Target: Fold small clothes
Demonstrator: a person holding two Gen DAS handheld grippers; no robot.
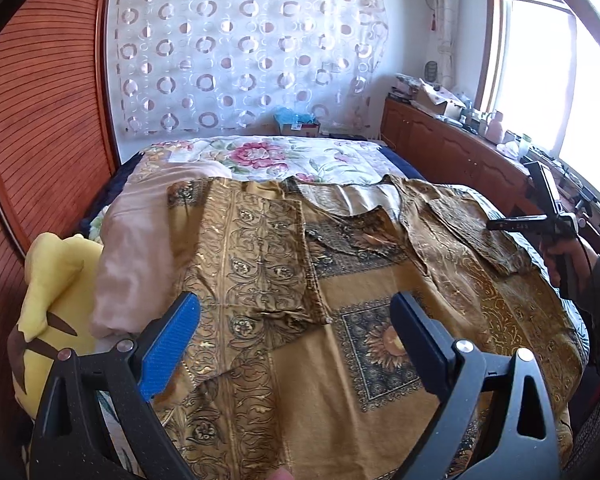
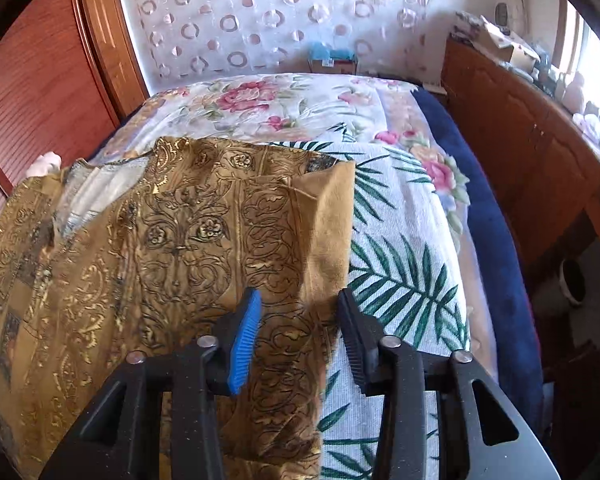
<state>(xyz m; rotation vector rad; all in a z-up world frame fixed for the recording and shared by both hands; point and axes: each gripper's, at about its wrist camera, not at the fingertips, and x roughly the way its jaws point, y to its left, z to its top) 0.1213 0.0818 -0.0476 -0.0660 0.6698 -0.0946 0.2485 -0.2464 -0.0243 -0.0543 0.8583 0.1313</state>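
On the bed (image 2: pixel 496 216), at 6 o'clock in each wrist view, one claw. Left claw (image 1: pixel 296 344): jaws spread wide, empty, above the one gold patterned shirt (image 1: pixel 340 288). Right claw (image 2: pixel 296 340): jaws parted, gripping nothing, straddling the shirt's sleeve edge (image 2: pixel 292 248). Shirt lies spread flat, left sleeve folded inward toward 12 o'clock. Beneath it, one palm-leaf towel (image 2: pixel 404 272) at 3 o'clock; one floral quilt (image 2: pixel 260 100) at 12. One yellow plush toy (image 1: pixel 48 304) at 9 o'clock.
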